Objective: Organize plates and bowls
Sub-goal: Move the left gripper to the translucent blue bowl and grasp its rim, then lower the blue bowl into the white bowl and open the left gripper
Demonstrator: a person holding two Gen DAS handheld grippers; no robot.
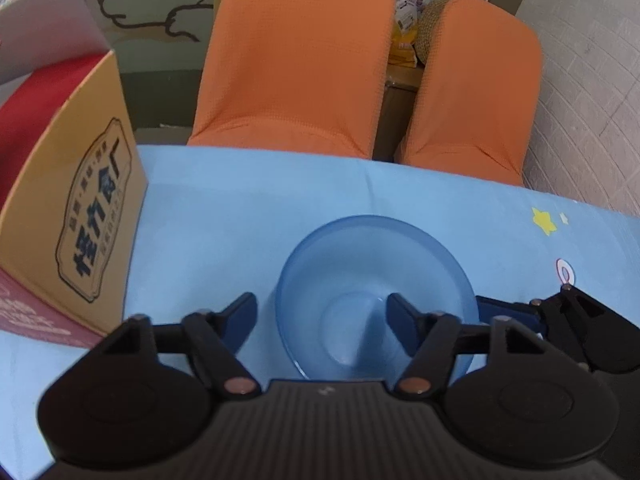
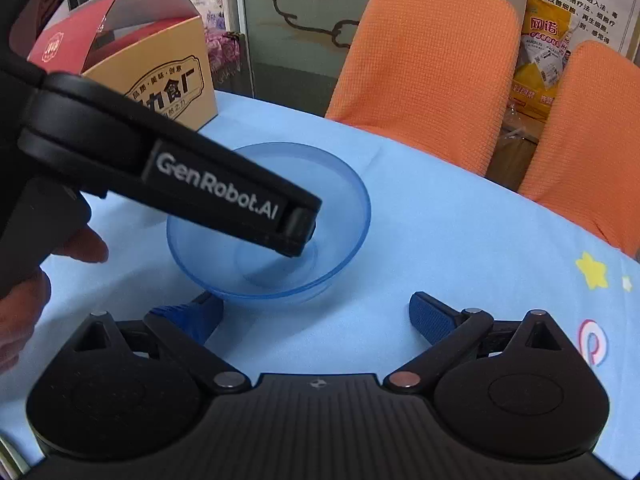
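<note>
clearly spread, the left gripper [image 1: 322,314] had its two blue ribbed pads wide apart, one finger outside the rim of a translucent blue plastic bowl [image 1: 372,264] and the other finger [image 1: 404,320] reaching down inside it. neither pad was seen pressing the thin wall, so it held nothing. the bowl, round and smooth with a small flat base, stood upright on the light blue tablecloth [image 1: 240,216] directly ahead of that tool.

the right gripper [image 2: 316,314] was likewise wide open and empty, its blue textured fingertips [image 2: 430,314] low over the cloth, with the bowl [image 2: 344,184] just beyond its left finger. the matte black body of the left gripper [image 2: 224,196], lettered in white, crossed in from that tool's left and dipped into the bowl.

to the left of both tools stood an open cardboard box [image 1: 76,216] with tan sides and red flaps. beyond the table edge were two chairs [image 1: 296,64] in orange woven fabric with rounded backs. printed yellow stars [image 2: 594,270] marked the cloth to the right.
</note>
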